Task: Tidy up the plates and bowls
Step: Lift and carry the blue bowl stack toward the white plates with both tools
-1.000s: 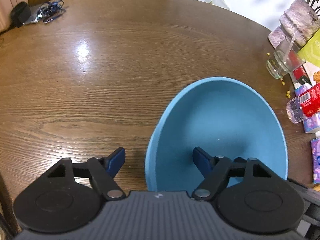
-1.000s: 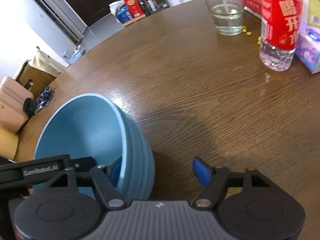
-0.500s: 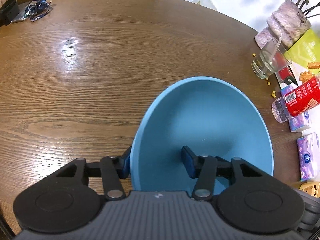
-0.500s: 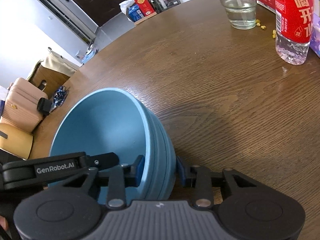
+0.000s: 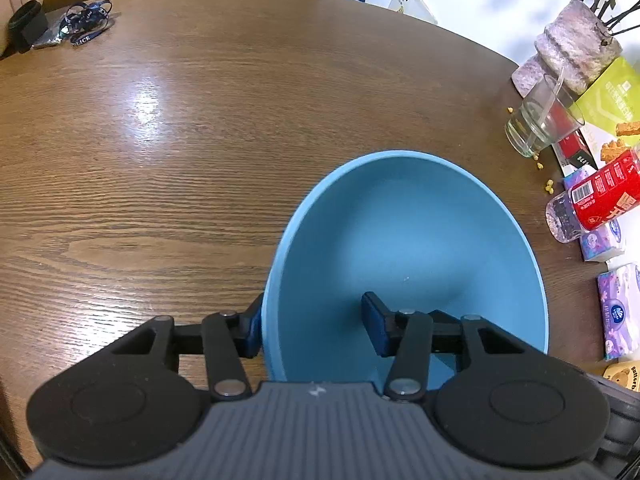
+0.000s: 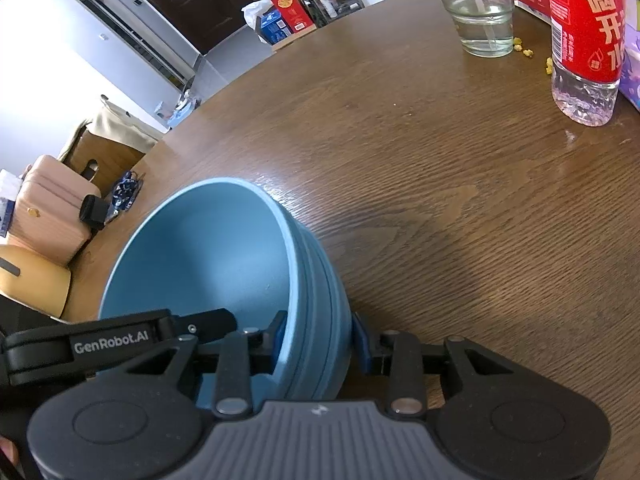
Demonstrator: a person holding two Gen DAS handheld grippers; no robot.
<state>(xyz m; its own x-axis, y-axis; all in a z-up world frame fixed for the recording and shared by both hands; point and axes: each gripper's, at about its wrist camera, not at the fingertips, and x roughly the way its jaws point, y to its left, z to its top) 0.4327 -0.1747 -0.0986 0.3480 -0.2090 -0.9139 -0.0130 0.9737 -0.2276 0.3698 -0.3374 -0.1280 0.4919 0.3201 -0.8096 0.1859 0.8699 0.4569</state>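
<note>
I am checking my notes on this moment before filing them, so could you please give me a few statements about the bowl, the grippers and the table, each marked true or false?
1. The blue bowl is empty. True.
2. The right gripper straddles the bowl's wall, one pad inside and one outside. True.
3. The left gripper hangs clear of the bowl. False: its fingers also straddle the bowl's rim.
4. The drinking glass lies on its side. False: it stands upright with some water in it.
5. A red-labelled bottle stands on the wooden table. True.

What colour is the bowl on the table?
Light blue bowl, inside and out; clearest in the left wrist view.
</note>
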